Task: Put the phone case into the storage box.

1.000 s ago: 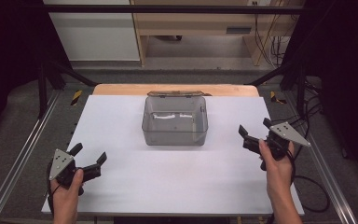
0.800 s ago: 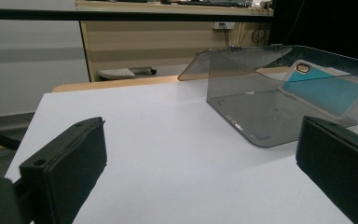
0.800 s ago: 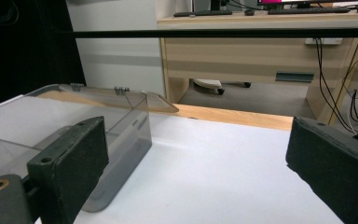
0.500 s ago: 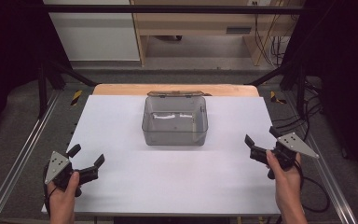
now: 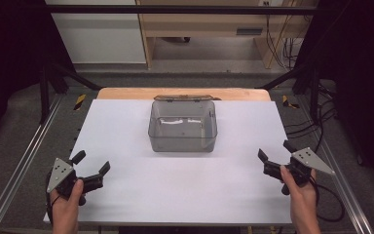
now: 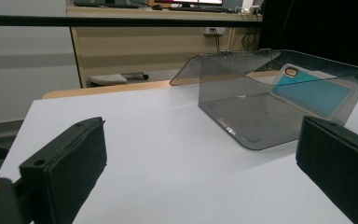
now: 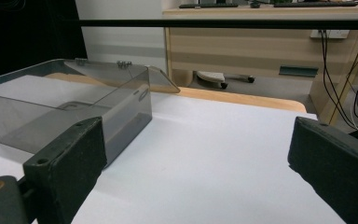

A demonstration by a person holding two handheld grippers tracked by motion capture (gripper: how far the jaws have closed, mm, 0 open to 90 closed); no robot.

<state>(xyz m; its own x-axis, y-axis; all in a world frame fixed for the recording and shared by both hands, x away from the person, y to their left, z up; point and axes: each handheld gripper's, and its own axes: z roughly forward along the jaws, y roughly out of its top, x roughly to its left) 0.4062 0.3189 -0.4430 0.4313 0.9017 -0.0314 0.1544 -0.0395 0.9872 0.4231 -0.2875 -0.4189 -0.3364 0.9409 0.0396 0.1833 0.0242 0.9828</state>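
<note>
High view: I've got L claw (image 5: 91, 169) at 7 o'clock & R claw (image 5: 275, 157) at 4, both wide open w/ nothing held, clear box (image 5: 183, 126) mid-tabletop (image 5: 126, 122), lid back; approach step, next I'd close in.

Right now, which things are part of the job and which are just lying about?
In the job:
- box, clear grey, lid open behind it, mid-table
- left gripper, open, holding nothing
- right gripper, open, holding nothing

Lying about:
- table, white top
- desk past the table
- cables on the floor
</note>
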